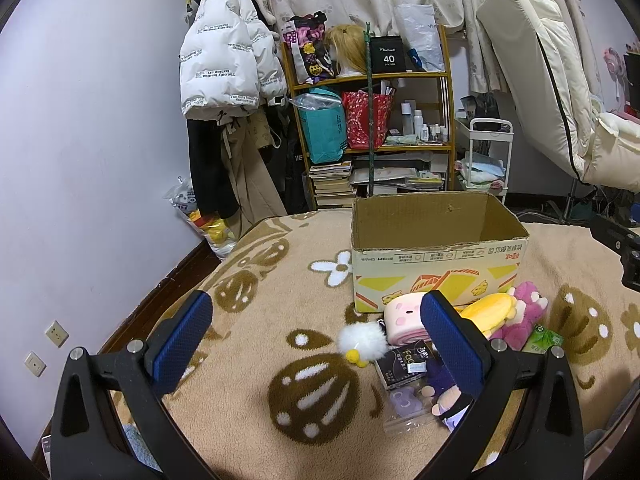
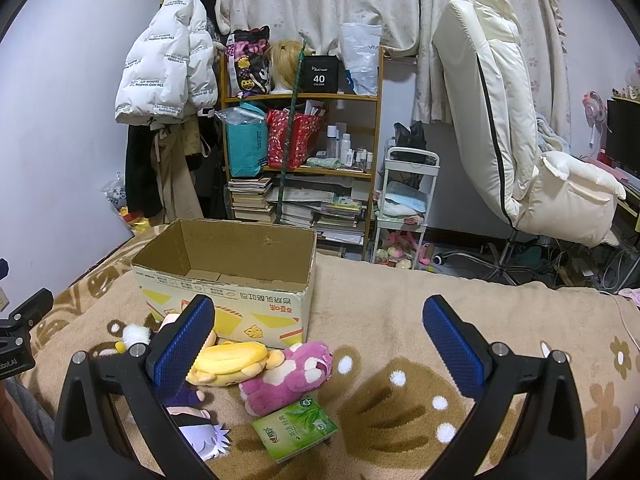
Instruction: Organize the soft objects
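Right wrist view, both hand-held grippers (image 2: 318, 316) released, purple-haired doll (image 2: 192, 420) half hidden behind finger.

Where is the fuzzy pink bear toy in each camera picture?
Left wrist view: the fuzzy pink bear toy lies right of centre, beyond the right finger, beside the yellow plush.
Right wrist view: it lies low, left of centre, above the green tissue pack.
Shared landmark: the open cardboard box behind it.

Even indoor light, soft shadows, sharp focus mid-frame; strong fisheye bending and dark vignette at corners; no glare.
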`<state>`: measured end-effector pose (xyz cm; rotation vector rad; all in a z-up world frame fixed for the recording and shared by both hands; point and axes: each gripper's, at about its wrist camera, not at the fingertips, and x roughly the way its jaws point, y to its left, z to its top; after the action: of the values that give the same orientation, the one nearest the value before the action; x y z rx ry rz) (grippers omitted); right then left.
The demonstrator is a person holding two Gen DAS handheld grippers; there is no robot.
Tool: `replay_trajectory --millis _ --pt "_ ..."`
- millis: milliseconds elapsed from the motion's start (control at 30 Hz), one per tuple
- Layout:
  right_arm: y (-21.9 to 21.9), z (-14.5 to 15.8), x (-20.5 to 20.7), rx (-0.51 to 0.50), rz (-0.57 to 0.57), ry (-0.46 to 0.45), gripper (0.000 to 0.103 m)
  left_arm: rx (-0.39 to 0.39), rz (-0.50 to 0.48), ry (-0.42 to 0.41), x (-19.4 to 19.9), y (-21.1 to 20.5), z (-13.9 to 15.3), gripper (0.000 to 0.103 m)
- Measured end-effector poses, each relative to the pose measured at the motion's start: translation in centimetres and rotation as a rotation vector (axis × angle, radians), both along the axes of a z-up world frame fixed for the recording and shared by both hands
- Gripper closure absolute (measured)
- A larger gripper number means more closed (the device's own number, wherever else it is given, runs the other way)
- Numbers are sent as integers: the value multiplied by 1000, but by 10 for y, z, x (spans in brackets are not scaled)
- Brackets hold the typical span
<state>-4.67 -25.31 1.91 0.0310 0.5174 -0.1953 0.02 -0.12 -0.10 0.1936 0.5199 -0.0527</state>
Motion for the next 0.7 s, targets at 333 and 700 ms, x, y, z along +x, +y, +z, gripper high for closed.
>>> replay_trajectory --millis 333,700 --pt "0 0 0 0 0 0 0 0 0 1 0 0 0 0" --pt "0 0 0 0 0 0 0 1 0 2 0 0 -3 0"
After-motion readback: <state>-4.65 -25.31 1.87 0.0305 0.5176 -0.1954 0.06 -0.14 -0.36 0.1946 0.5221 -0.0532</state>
